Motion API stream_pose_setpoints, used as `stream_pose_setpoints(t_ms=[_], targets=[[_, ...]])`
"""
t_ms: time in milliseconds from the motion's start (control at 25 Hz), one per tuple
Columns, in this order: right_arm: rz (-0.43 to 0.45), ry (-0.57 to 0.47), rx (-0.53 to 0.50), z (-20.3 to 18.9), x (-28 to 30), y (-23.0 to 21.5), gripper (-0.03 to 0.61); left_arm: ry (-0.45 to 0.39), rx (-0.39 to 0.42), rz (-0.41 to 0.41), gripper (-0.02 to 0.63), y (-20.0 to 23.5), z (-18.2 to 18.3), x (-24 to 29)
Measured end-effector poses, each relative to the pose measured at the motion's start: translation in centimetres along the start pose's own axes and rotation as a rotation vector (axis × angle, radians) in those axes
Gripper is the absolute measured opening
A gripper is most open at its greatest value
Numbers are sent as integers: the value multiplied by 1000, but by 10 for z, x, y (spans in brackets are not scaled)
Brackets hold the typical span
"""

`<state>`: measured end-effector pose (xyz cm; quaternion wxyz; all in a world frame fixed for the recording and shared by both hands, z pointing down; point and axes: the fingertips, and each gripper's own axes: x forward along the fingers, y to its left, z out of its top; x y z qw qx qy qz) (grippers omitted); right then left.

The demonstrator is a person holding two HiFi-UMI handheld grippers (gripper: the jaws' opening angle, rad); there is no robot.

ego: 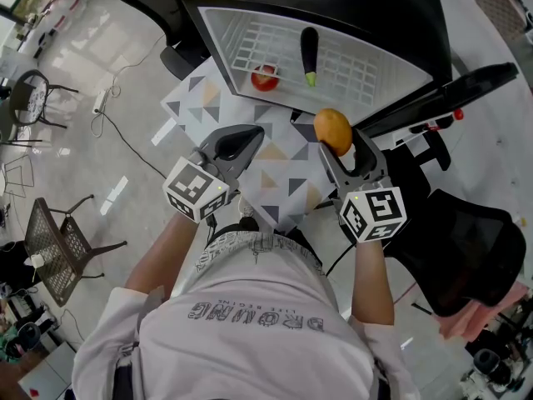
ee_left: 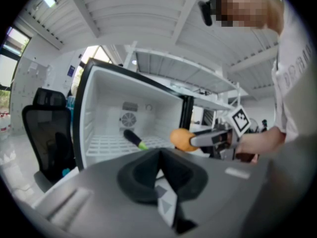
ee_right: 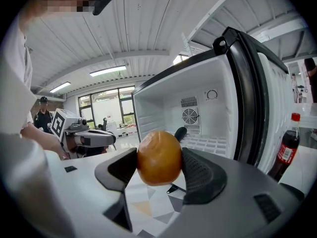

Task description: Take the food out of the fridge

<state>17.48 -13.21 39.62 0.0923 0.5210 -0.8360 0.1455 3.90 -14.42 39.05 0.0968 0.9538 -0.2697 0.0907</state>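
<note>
Just in front of the open fridge (ego: pixel 250 23), the right gripper (ee_right: pixel 159 168) has its jaws pinching an orange fruit (ego: pixel 332 130) above the patterned worktop (ego: pixel 283 182). The left gripper (ego: pixel 241 142) hangs beside it, jaws pressed together, while an eggplant (ego: pixel 309 52) and a tomato (ego: pixel 265 78) lie on the fridge's wire shelf.

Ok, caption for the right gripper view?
Right claw grips an orange fruit before the open fridge, eggplant inside.

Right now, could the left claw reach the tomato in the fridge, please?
Probably yes: the fridge stands open, the tomato lies near the shelf's front edge, and nothing sits between it and the left claw, which is shut and empty.
</note>
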Motion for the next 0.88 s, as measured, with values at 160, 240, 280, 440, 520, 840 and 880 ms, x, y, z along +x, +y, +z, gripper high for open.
stream_pose_setpoints(t_ms=[160, 240, 280, 440, 520, 840, 880], targets=[[2, 3, 0, -1, -1, 1, 264, -1, -2, 2, 6, -1, 0, -1], [3, 4, 1, -1, -1, 1, 264, -1, -3, 2, 6, -2, 0, -1], [3, 5, 2, -2, -2, 1, 264, -1, -4, 2, 6, -2, 0, -1], [6, 11, 5, -5, -1, 1, 264, 2, -5, 1, 6, -3, -2, 0], [9, 15, 5, -6, -1, 2, 264, 3, -6, 1, 6, -3, -3, 0], [11, 17, 8, -6, 2, 4, 264, 1, -4, 1, 6, 0, -2, -2], [11, 17, 8, -6, 2, 4, 264, 0, -3, 1, 6, 0, -2, -2]])
